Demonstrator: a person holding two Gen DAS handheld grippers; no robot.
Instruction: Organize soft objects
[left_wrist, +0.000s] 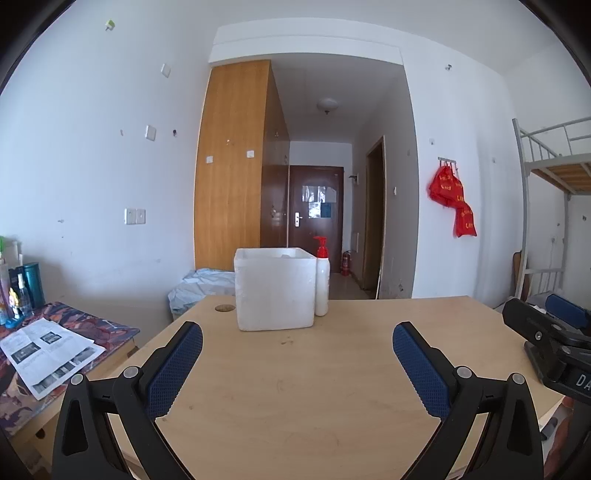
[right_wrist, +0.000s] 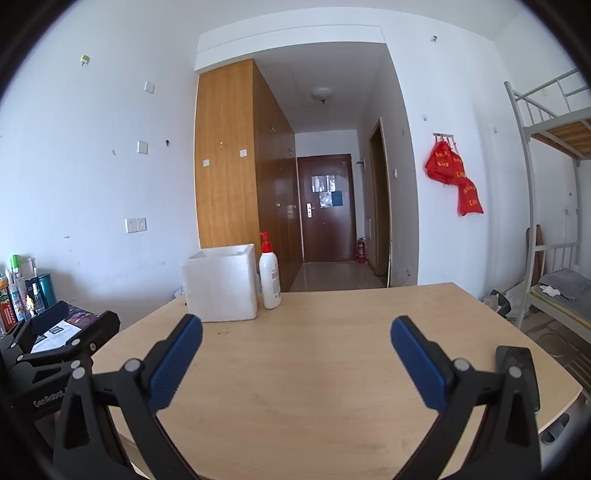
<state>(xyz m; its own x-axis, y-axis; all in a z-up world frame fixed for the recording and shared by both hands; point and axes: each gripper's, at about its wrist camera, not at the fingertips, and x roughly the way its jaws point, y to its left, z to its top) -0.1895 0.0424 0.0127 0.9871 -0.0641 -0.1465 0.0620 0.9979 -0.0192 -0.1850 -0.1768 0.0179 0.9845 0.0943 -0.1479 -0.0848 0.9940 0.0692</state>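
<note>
Blue-padded jaws of the left gripper (left_wrist: 297, 338) stand wide and empty over the bare worktop (left_wrist: 314, 387), facing a white foam box (left_wrist: 275, 290) with a red-capped pump bottle (left_wrist: 322, 280) touching its right side. From the right wrist, the right gripper (right_wrist: 295, 334) gapes equally wide, holding nothing, with the box and bottle at the far left edge; no soft object shows.

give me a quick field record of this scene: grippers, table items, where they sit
left hand-held gripper: open, empty, above the table
right hand-held gripper: open, empty, above the table
table: light wood, mostly bare
foam box: white, open top, far edge of the table
pump bottle: white with red pump, upright, right of the foam box
soft objects: none visible on the table
</note>
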